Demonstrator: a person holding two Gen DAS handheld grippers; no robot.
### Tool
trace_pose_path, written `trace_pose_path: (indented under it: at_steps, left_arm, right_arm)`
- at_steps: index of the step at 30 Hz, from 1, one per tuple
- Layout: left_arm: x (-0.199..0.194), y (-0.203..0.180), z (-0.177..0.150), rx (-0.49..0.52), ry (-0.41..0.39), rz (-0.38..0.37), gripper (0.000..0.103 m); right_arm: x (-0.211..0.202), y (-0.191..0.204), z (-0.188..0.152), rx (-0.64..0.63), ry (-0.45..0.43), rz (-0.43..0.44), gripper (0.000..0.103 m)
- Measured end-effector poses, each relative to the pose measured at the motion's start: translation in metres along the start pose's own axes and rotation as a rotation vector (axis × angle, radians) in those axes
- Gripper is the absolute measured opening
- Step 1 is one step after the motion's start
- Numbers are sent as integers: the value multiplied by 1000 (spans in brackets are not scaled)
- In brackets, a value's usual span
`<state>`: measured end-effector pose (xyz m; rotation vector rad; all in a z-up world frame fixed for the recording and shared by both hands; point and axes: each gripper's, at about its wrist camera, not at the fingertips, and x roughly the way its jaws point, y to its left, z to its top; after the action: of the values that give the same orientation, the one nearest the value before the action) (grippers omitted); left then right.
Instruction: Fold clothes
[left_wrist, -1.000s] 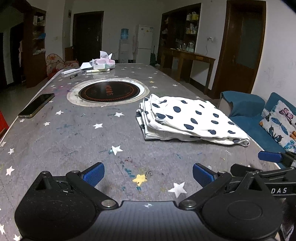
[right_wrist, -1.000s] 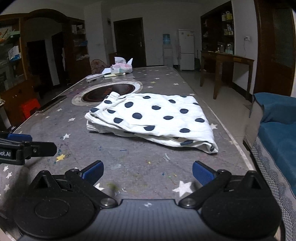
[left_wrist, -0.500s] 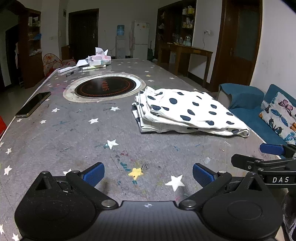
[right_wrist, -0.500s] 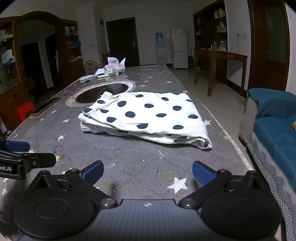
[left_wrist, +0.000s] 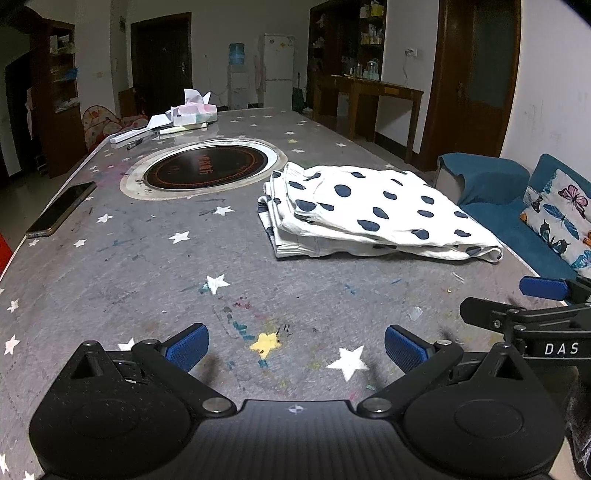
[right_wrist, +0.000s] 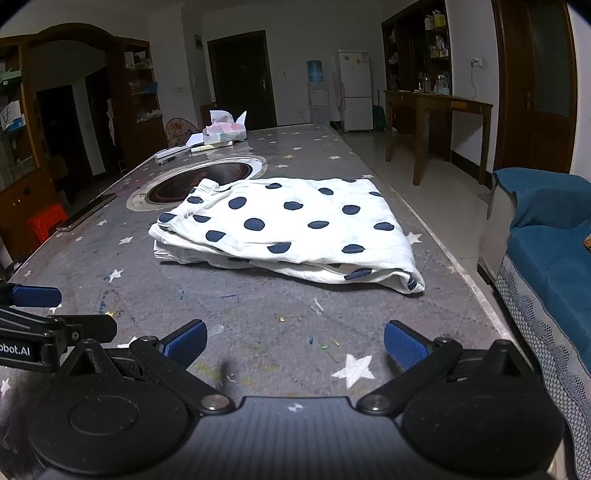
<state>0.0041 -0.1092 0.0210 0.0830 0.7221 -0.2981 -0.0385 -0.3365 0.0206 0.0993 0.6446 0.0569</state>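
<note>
Left wrist view: low over the near end of the counter (left_wrist: 110, 266), facing down its length toward the far doors, left claw (left_wrist: 295, 345) spread wide in the foreground. Folded spotted cloth (left_wrist: 373, 218) ahead and to the right, well apart from the lens; right claw's arm poking in at the right edge.

Right wrist view: same low height, just beside and to the right, facing the same way, right claw (right_wrist: 295, 343) also spread. Cloth (right_wrist: 295, 225) nearer to centre.

Shared: cloth, round inset burner (right_wrist: 199, 179), tissue box (right_wrist: 223, 131), fridge (left_wrist: 279, 70).
</note>
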Motion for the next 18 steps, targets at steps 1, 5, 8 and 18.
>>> trace_pose_path:
  at_steps: [1, 5, 8, 18]
  left_arm:
    - [1, 0, 0, 1, 1, -1, 103]
    - [4, -1, 2, 3, 6, -2, 103]
    - [6, -2, 3, 3, 9, 0, 103]
    - [13, -4, 9, 6, 14, 1, 103]
  right_arm:
    - [1, 0, 0, 2, 1, -1, 103]
    - [4, -1, 1, 8, 8, -2, 103]
    - [7, -2, 1, 11, 13, -5, 103]
    - [14, -6, 3, 25, 24, -21, 103]
